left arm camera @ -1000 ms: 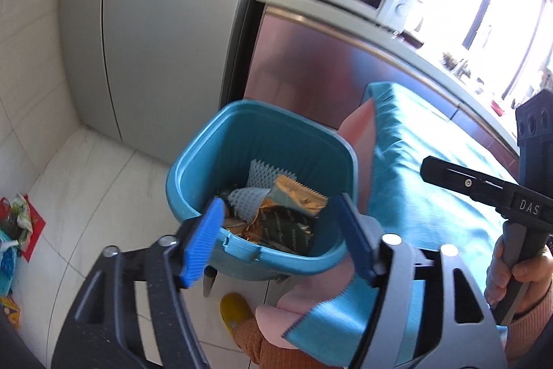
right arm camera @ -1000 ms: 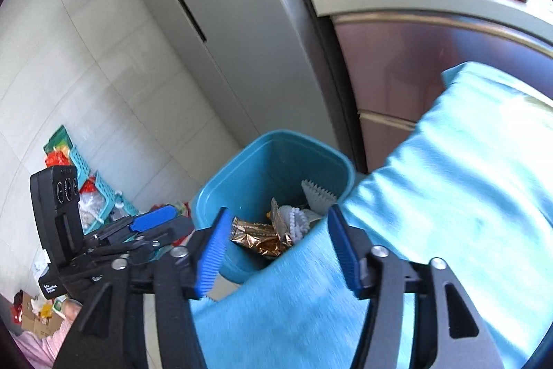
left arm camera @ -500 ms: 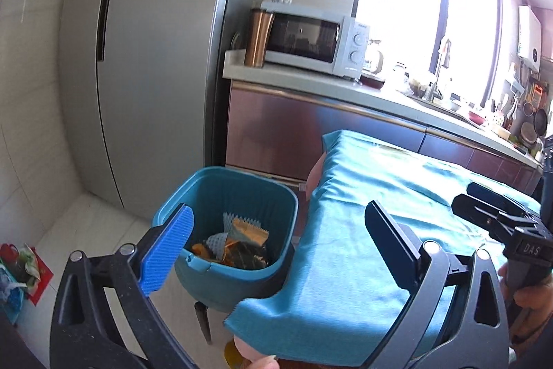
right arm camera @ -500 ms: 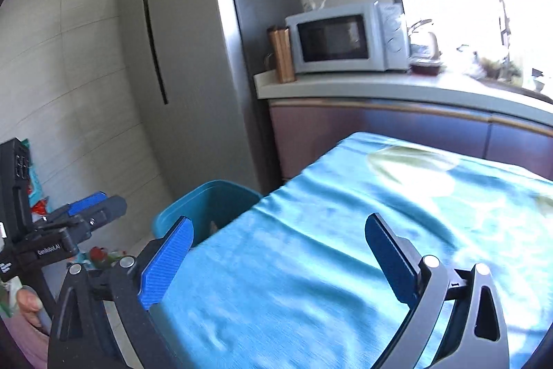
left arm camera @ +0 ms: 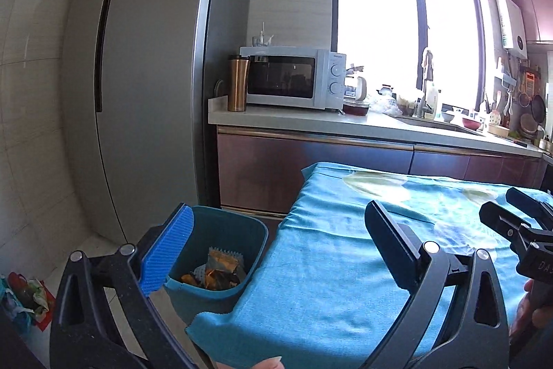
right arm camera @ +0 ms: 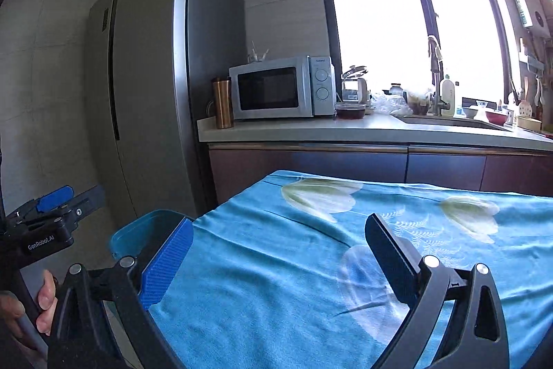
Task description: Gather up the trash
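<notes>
A teal trash bin (left arm camera: pixel 226 232) stands on the floor at the table's left end, with gold wrappers (left arm camera: pixel 221 268) and other trash inside. Its rim also shows in the right wrist view (right arm camera: pixel 145 225). My left gripper (left arm camera: pixel 276 251) is open and empty, held above the table's near left corner beside the bin. My right gripper (right arm camera: pixel 276 260) is open and empty, held above the blue tablecloth (right arm camera: pixel 311 258). The right gripper also shows at the right edge of the left wrist view (left arm camera: pixel 518 220). The left gripper also shows at the left of the right wrist view (right arm camera: pixel 57 206).
A tall grey fridge (left arm camera: pixel 145 92) stands behind the bin. A counter (left arm camera: pixel 345 123) carries a microwave (left arm camera: pixel 290 78), a copper tumbler (left arm camera: pixel 237 83) and a sink area. Bags lie on the floor at far left (left arm camera: pixel 24 296).
Both grippers have pulled up and back from over the bin and have opened wider. The views now look level across the table toward the counter and window.
</notes>
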Demonstrator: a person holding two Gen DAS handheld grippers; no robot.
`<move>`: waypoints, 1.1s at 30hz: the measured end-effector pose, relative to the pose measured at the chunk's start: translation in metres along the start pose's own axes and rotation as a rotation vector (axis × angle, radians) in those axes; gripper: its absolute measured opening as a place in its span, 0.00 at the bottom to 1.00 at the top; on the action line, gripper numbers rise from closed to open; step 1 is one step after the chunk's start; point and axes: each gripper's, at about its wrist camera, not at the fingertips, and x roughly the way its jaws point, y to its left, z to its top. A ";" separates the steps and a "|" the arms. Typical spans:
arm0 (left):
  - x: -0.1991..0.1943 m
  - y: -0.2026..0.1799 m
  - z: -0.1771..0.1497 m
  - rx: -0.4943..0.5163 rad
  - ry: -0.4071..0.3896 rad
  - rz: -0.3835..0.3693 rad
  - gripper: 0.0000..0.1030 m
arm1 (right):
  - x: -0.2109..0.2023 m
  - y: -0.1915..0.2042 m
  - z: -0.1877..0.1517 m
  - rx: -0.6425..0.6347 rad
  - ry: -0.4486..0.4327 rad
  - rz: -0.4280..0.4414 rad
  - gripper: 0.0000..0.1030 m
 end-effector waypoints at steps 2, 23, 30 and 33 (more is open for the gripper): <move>-0.002 -0.007 -0.001 0.006 -0.005 -0.001 0.95 | -0.008 -0.002 -0.002 -0.008 -0.021 -0.022 0.94; -0.015 -0.036 -0.008 0.058 -0.057 0.000 0.95 | -0.040 -0.020 -0.013 0.018 -0.089 -0.104 0.94; -0.016 -0.040 -0.009 0.065 -0.075 0.009 0.95 | -0.043 -0.021 -0.013 0.016 -0.095 -0.113 0.94; -0.017 -0.040 -0.010 0.066 -0.081 0.011 0.95 | -0.045 -0.020 -0.013 0.011 -0.100 -0.116 0.94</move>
